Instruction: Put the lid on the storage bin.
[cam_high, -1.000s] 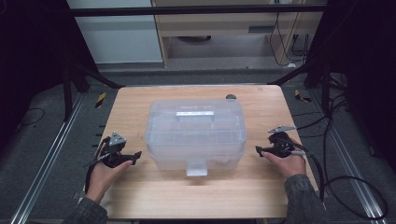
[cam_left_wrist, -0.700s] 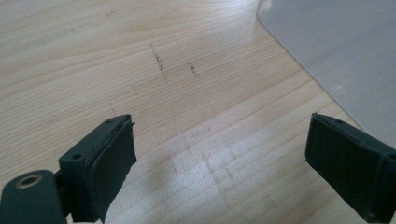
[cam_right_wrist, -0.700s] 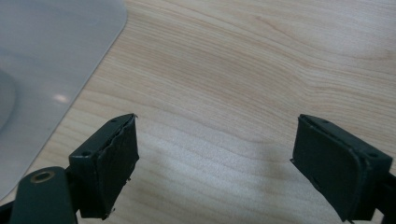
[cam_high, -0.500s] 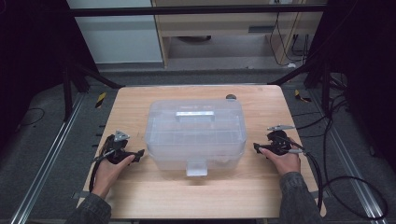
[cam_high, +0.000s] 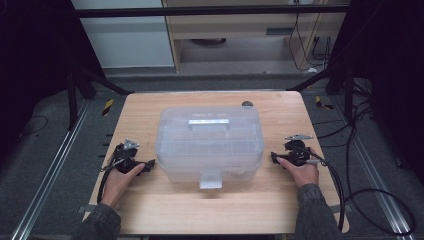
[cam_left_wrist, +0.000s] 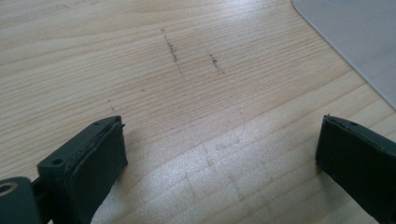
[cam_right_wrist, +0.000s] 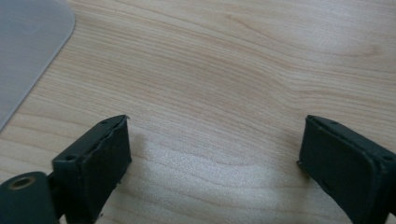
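A translucent plastic storage box (cam_high: 209, 142) stands at the centre of the wooden worktop (cam_high: 300, 210), lid closed. A flat handle (cam_high: 208, 122) lies along the top of the lid, and a single latch tab (cam_high: 210, 180) hangs from the near wall at 6 o'clock. Through the clouded lid a grid of small compartments shows faintly; what lies in them cannot be told. The box is pale grey-white, rounded at its corners, slightly wider at the lid than at the base.

The left gripper (cam_high: 149, 165) rests low over the worktop at 9 o'clock of the box, held in the person's left hand (cam_high: 119, 181), its tips just beside the box's left wall and apart from it. In the left gripper view its fingers (cam_left_wrist: 88, 163) stand wide apart over bare wood, with a corner of the box (cam_left_wrist: 355, 42) at 1 o'clock.

The right gripper (cam_high: 274, 157) sits at 3 o'clock of the box, held in the right hand (cam_high: 301, 172), its tips near the right wall and not touching it. In the right gripper view its fingers (cam_right_wrist: 98, 158) are likewise spread wide with nothing between them, and a rounded corner of the box (cam_right_wrist: 28, 42) shows at 10 o'clock.

A small dark round object (cam_high: 247, 104) lies on the worktop near its far edge, at 1 o'clock of the box; too small to identify.
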